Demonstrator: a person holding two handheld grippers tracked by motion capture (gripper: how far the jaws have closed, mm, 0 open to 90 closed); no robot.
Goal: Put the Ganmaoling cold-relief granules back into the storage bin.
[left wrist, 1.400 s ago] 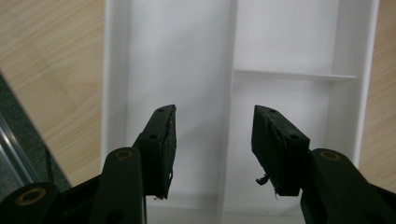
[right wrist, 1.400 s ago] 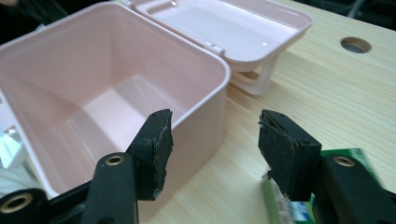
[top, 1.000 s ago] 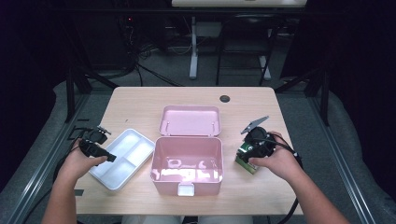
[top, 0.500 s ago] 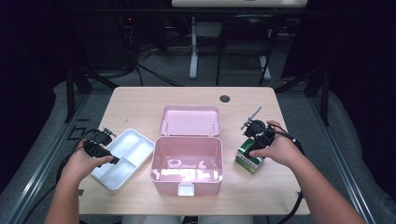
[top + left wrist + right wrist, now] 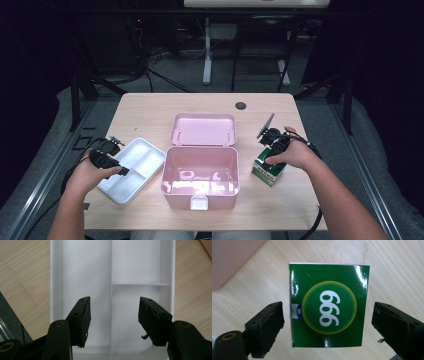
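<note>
Light wood-grain worktop [image 5: 150,112], rounded corners, small dark round grommet [image 5: 241,105] near its far edge. Dark room around it: grey floor, black frame legs, white stand post [image 5: 207,55] and loose cables behind the worktop.

Right hand-held gripper [image 5: 328,326] is released, jaws spread wide and just been opening further. The green box [image 5: 328,305] lies flat on the worktop directly below and between the jaws, a gap showing on each side, pads not touching it. In the high view the same right hand-held gripper [image 5: 270,150] sits over the green box [image 5: 268,170], with the person's hand on top.

Writing: the box top has a green circle with a yellow ring and white "999", read sideways from this hand-held gripper. A small blue tab at the box edge by the left jaw also reads "999", tiny. No other text readable.

Left hand-held gripper [image 5: 113,320] is released too, nothing between the jaws. The white divided tray [image 5: 136,262] lies right under and ahead of it, divider walls running away from the jaws. In the high view the left hand-held gripper [image 5: 122,171] is over the tray [image 5: 150,155] near edge.

Pink box [image 5: 200,177] is open, between the two hand-held grippers, its lid [image 5: 204,129] laid back flat beyond it. It stands just beside the tray and near the green box.
</note>
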